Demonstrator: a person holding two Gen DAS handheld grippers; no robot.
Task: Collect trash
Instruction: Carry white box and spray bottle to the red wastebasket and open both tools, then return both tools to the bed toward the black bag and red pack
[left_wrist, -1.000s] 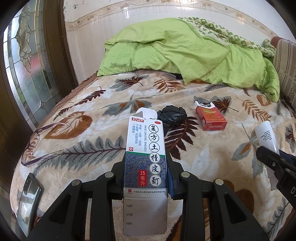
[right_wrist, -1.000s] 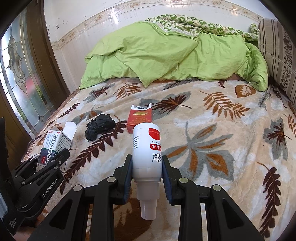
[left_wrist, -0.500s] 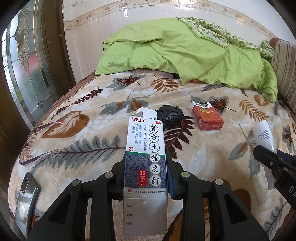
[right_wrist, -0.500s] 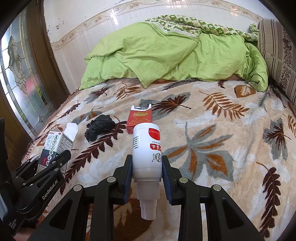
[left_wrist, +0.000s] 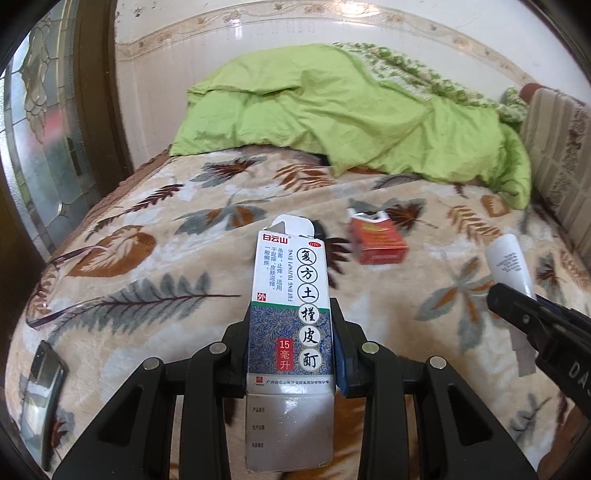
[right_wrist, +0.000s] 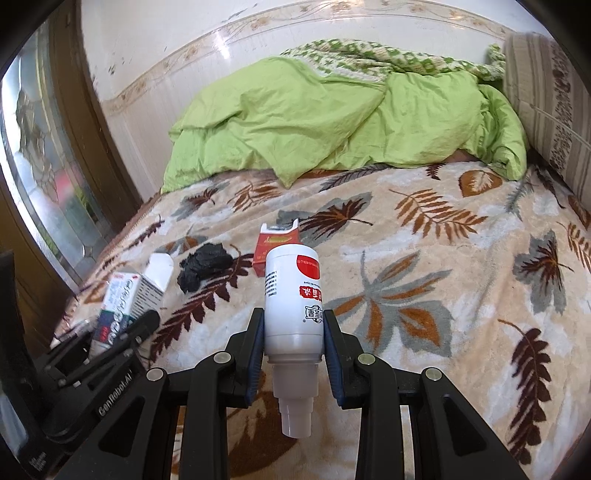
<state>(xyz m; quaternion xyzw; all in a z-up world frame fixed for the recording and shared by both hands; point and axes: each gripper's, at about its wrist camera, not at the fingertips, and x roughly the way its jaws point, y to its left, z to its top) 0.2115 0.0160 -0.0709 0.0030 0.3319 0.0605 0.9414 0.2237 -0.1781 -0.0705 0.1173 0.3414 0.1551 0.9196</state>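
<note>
My left gripper (left_wrist: 291, 332) is shut on a tall white and blue medicine box (left_wrist: 290, 295) with its top flap open, held above the bed. My right gripper (right_wrist: 293, 325) is shut on a white bottle (right_wrist: 293, 291) with a red label, nozzle pointing back at the camera. In the left wrist view the bottle (left_wrist: 509, 262) and right gripper (left_wrist: 528, 314) show at the right edge. In the right wrist view the box (right_wrist: 129, 295) and left gripper (right_wrist: 122, 332) show at lower left. A red cigarette pack (left_wrist: 376, 240) and a crumpled black bag (right_wrist: 205, 264) lie on the leaf-print blanket (right_wrist: 406, 277).
A green quilt (left_wrist: 351, 114) is bunched at the far end of the bed. A striped cushion (right_wrist: 546, 103) stands at the right. A phone (left_wrist: 40, 387) lies at the bed's near left edge. A stained-glass door (left_wrist: 40, 122) stands on the left.
Both grippers keep their hold. The left view has swung slightly right, so the black bag is now mostly hidden behind the box. The right gripper has drifted a little; the box appears closer to it.
</note>
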